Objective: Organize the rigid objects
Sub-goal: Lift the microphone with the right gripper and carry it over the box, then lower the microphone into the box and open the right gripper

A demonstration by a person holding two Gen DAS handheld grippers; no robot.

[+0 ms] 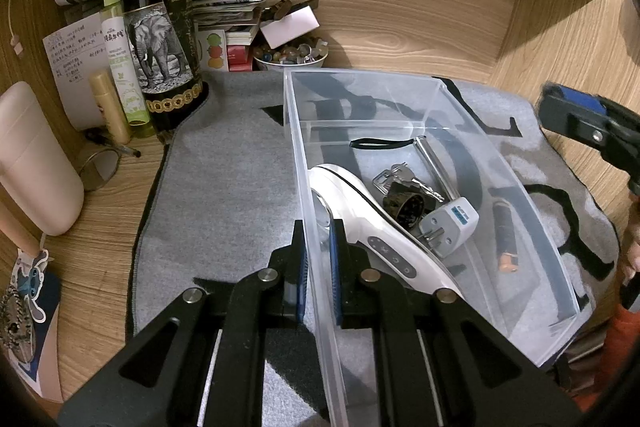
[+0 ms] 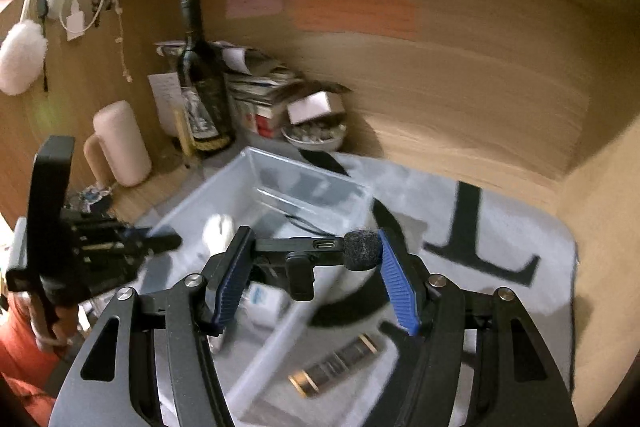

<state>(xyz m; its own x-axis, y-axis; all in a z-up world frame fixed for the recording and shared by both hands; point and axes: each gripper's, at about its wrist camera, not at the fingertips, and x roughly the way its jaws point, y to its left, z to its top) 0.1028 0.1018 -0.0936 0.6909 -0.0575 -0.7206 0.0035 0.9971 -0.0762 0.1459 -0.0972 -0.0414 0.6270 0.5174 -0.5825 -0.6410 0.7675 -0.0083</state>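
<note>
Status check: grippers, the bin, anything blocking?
Left gripper clamped on clear bin wall. Right gripper holding small black microphone above bin. Nothing blocking.

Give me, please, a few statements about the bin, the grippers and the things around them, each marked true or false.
1. The left gripper is clamped on the clear bin's wall. True.
2. The right gripper is empty. False: it holds a small black microphone with a foam tip.
3. A white plug adapter lies inside the bin. True.
4. The wine bottle lies on its side. False: it stands upright beside the grey mat.
5. The bin has a lid on. False: it is open-topped.
</note>
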